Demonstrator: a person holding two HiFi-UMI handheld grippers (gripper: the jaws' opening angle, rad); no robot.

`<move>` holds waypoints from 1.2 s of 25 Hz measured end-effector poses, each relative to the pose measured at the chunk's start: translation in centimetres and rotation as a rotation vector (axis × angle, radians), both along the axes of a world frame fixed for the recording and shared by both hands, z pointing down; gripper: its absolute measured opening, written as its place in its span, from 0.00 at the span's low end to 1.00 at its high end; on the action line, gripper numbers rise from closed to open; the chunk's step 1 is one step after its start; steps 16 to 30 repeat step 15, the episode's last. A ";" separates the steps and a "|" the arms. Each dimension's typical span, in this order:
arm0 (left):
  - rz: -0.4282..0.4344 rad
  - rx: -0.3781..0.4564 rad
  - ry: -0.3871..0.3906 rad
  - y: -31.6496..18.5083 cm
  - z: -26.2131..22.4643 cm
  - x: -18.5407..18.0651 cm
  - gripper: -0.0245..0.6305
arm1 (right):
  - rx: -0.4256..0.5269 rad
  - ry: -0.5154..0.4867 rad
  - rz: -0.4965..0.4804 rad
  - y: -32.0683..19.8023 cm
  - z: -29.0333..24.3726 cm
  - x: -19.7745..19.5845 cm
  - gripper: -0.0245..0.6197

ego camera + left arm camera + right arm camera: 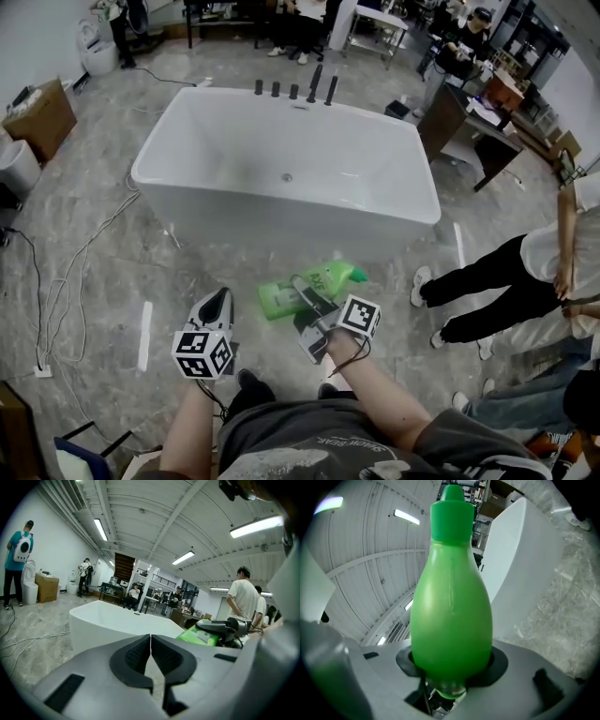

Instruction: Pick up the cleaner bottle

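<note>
The cleaner bottle (323, 282) is bright green with a green cap and lies on its side in the air in front of the white bathtub (176, 190). My right gripper (307, 298) is shut on its body. In the right gripper view the bottle (452, 616) fills the middle, with its base wedged between the jaws of my right gripper (452, 670) and its cap pointing away. My left gripper (221, 297) hangs to the left of the bottle with its jaws together and nothing in them (150, 637). From there the bottle (202, 634) shows at the right, beside the bathtub (117, 620).
Black taps (295, 89) stand on the tub's far rim. A person's legs (487, 281) are close at the right. Cables (75, 272) trail over the floor at the left, near a cardboard box (37, 117). A desk (478, 117) stands at the back right.
</note>
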State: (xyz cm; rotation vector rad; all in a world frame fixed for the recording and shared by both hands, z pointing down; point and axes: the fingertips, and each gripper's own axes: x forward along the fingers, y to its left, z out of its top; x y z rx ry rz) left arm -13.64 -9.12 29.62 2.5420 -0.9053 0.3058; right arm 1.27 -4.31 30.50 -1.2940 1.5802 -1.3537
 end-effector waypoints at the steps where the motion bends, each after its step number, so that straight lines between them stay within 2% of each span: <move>1: -0.004 -0.002 0.001 0.1 -0.1 0.2 0.06 | -0.001 0.009 -0.005 0.0 0.0 0.2 0.35; 6: -0.007 0.004 -0.015 2.9 -1.0 4.6 0.06 | 0.000 0.016 -0.039 2.4 -0.6 3.9 0.35; 15: -0.023 0.011 -0.028 12.5 -0.8 17.3 0.06 | 0.023 -0.005 -0.078 11.0 -0.2 15.9 0.35; 30: -0.023 0.011 -0.028 12.5 -0.8 17.3 0.06 | 0.023 -0.005 -0.078 11.0 -0.2 15.9 0.35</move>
